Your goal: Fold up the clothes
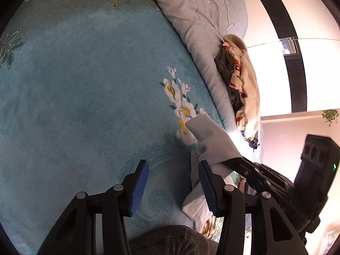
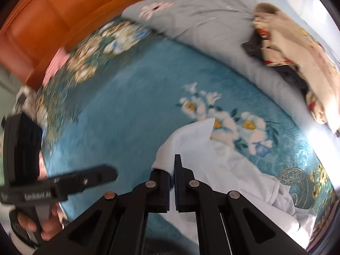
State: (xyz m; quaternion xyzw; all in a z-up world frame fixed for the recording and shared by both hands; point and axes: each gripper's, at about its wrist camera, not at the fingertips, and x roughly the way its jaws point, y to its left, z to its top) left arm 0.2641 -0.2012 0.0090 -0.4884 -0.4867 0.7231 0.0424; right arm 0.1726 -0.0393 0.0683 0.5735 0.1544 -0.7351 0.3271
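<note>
A white garment point(image 2: 229, 170) lies crumpled on the teal flowered bedspread point(image 2: 127, 116). My right gripper point(image 2: 174, 165) is shut on an edge of it, and the cloth runs in between the closed fingers. In the left wrist view the same garment point(image 1: 212, 140) stands up in a peak over the right gripper point(image 1: 230, 161). My left gripper point(image 1: 173, 188) hovers just left of the garment over bare bedspread, blue pads point(image 1: 139, 189) apart with nothing between them. It also shows at the left of the right wrist view, left gripper point(image 2: 95, 176), held by a hand point(image 2: 31, 223).
A pile of mixed clothes point(image 1: 240, 80) point(image 2: 286, 48) sits on a grey daisy-print quilt point(image 1: 201, 21) along the far side of the bed. A wooden headboard point(image 2: 53, 14) stands at the upper left. A person's dark-trousered knee point(image 1: 170, 240) is at the near edge.
</note>
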